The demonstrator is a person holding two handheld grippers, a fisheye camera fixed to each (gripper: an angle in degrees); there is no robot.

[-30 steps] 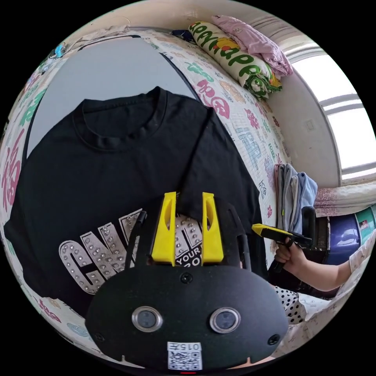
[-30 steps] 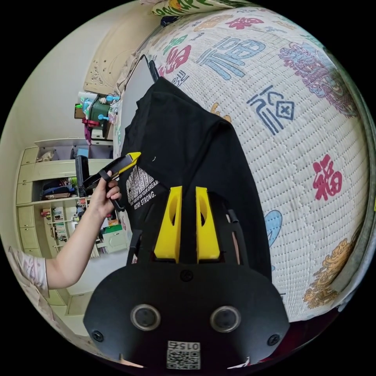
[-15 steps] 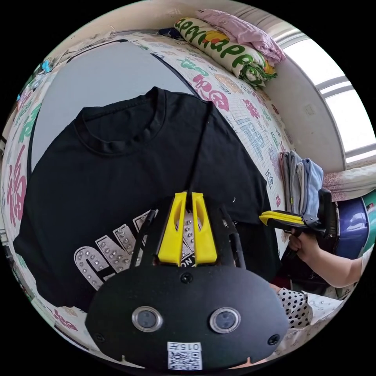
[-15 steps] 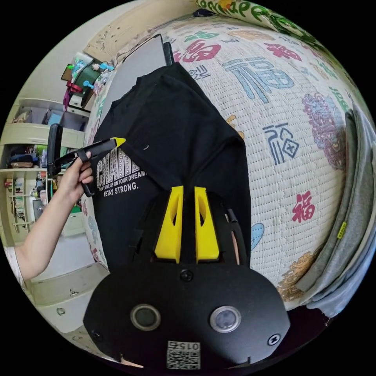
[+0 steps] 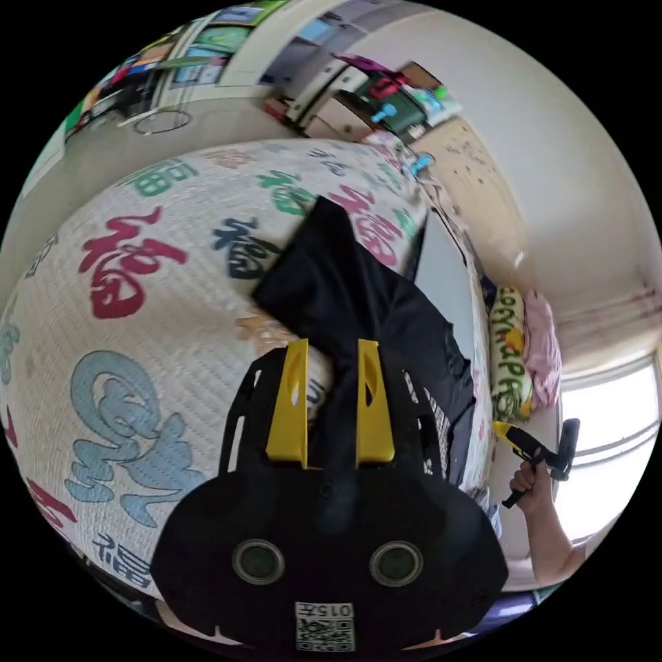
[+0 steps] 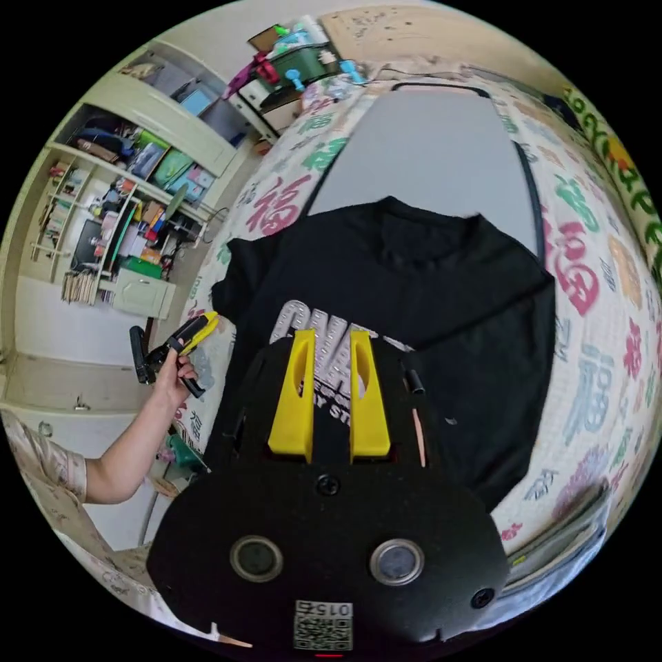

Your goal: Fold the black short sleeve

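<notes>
On the patterned bed [image 6: 593, 386] the black tee [image 6: 441, 303] lies face up, one side folded over, the other sleeve [image 5: 310, 269] still out, both grippers [image 5: 332, 358] [image 6: 329, 345] apart, holding nothing.

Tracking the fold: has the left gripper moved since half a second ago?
Yes. In the right gripper view the left gripper has pulled away from the silver print on the black shirt, past its edge.

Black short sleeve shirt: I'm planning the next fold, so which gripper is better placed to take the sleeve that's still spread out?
Left. The left gripper hangs open right by the spread sleeve; the right gripper hovers over the chest print, farther off.
</notes>
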